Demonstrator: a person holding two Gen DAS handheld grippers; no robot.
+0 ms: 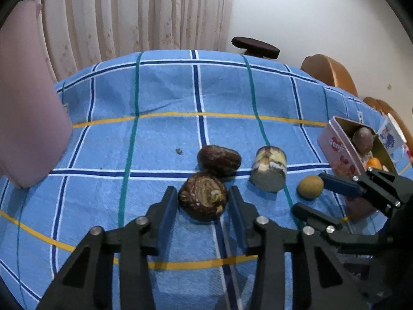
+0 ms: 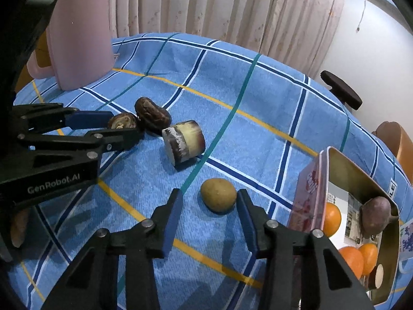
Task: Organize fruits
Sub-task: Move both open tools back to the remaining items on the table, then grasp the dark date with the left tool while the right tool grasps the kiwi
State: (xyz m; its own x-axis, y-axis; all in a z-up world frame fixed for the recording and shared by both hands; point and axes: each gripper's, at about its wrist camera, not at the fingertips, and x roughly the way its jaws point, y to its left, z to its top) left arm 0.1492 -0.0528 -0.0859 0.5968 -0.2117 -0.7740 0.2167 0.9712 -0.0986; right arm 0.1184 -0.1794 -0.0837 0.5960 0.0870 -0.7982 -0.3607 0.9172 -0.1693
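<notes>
Straddling a wrinkled dark-brown fruit (image 1: 203, 196), the left gripper (image 1: 203, 201) stands apart, not yet pinching; the right gripper (image 2: 209, 202) likewise brackets a small tan round fruit (image 2: 218, 198) on the desk (image 2: 258, 118). Next, probably: close, lift, carry to the pink tin box (image 2: 309, 193)

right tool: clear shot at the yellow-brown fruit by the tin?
Probably yes. The right tool already straddles the yellow-brown fruit, with small gaps between the pads and the fruit. The tin stands clear at its right, and the left tool is busy elsewhere.
</notes>
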